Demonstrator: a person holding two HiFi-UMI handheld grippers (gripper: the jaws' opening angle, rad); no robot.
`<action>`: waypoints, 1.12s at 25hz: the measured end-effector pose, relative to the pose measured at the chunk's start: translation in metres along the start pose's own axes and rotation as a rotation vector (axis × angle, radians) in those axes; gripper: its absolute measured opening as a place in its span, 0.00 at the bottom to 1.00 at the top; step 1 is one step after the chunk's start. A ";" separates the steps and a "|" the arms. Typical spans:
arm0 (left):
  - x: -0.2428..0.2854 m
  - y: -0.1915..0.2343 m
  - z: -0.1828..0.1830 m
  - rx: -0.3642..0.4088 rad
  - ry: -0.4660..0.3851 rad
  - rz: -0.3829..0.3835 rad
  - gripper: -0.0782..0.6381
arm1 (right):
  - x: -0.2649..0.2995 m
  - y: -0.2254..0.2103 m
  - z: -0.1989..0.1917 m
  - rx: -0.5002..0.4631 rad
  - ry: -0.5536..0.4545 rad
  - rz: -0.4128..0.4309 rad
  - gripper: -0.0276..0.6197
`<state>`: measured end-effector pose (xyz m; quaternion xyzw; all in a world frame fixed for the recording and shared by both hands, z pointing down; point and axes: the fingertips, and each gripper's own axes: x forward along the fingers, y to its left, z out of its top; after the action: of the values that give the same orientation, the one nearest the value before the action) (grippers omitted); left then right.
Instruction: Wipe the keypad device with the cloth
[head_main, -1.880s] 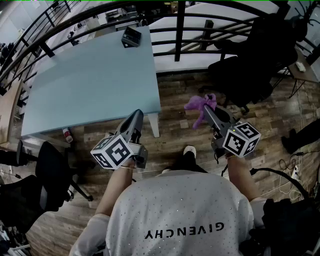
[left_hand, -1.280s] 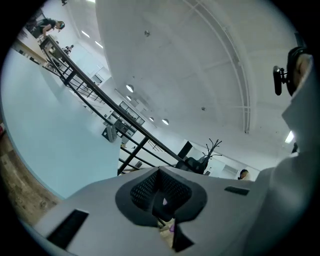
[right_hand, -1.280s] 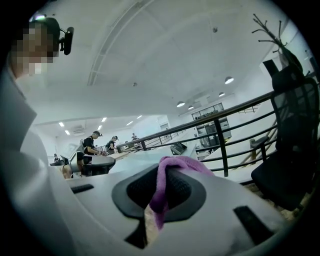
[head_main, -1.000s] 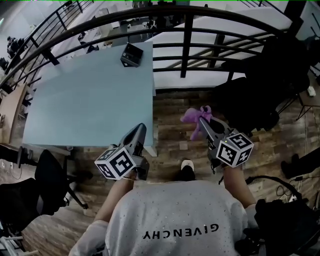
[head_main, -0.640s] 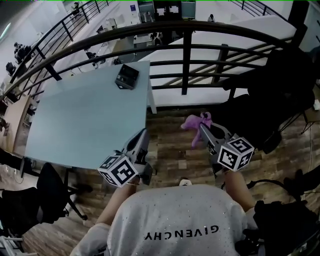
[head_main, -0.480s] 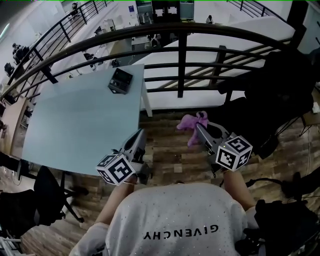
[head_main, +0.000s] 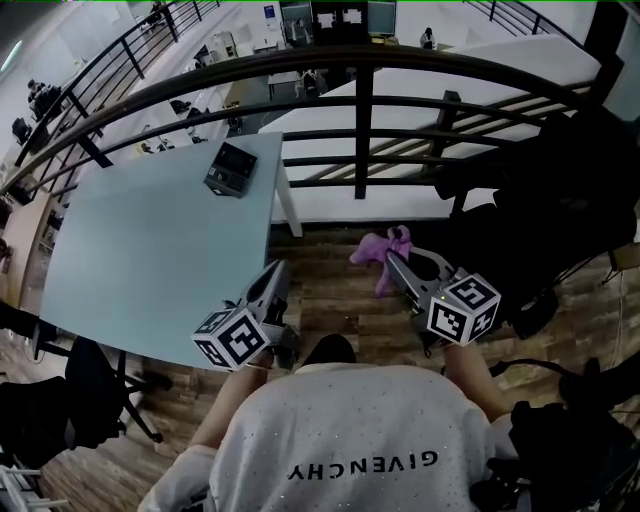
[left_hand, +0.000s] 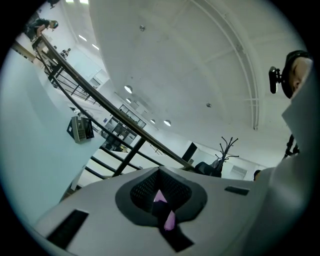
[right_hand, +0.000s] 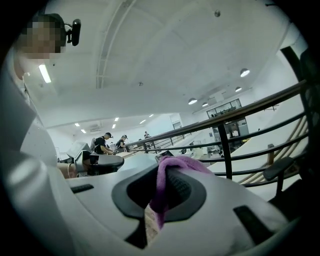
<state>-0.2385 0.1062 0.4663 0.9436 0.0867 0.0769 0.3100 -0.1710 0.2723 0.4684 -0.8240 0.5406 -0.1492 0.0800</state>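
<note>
- Keypad device (head_main: 229, 170): a small dark box with a lighter face, its keys too small for us to make out. It lay near the far right corner of the pale blue tabletop (head_main: 140, 250), and no gripper touched it.
- Cloth (head_main: 380, 250): purple and bunched, pinched in the right gripper (head_main: 392, 262). It draped over the jaw tips above the wooden floor (head_main: 330, 300), well apart from the device.
- Left gripper (head_main: 275, 272): jaws pressed together on nothing we could name, with only a purple sliver in the slit. It was held by the tabletop's near edge.
- Step, as we judged it: the approach, with wiping not yet begun.
- Next move, in our view: carry the cloth over the tabletop to the far corner and lay it flat on the device's face. The left gripper could steady the box against sliding.
- Beyond: a black railing (head_main: 360, 110) behind the tabletop.
</note>
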 end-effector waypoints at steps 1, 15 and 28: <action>0.004 0.005 0.000 -0.009 0.001 0.012 0.11 | 0.004 -0.004 -0.001 0.002 0.005 0.005 0.08; 0.110 0.069 0.034 -0.019 0.034 0.006 0.11 | 0.096 -0.082 0.029 -0.013 0.043 0.009 0.08; 0.212 0.119 0.132 0.003 -0.046 0.034 0.11 | 0.227 -0.132 0.117 -0.097 0.081 0.159 0.08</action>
<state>0.0078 -0.0191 0.4518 0.9470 0.0636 0.0602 0.3091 0.0665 0.1140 0.4332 -0.7748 0.6135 -0.1495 0.0297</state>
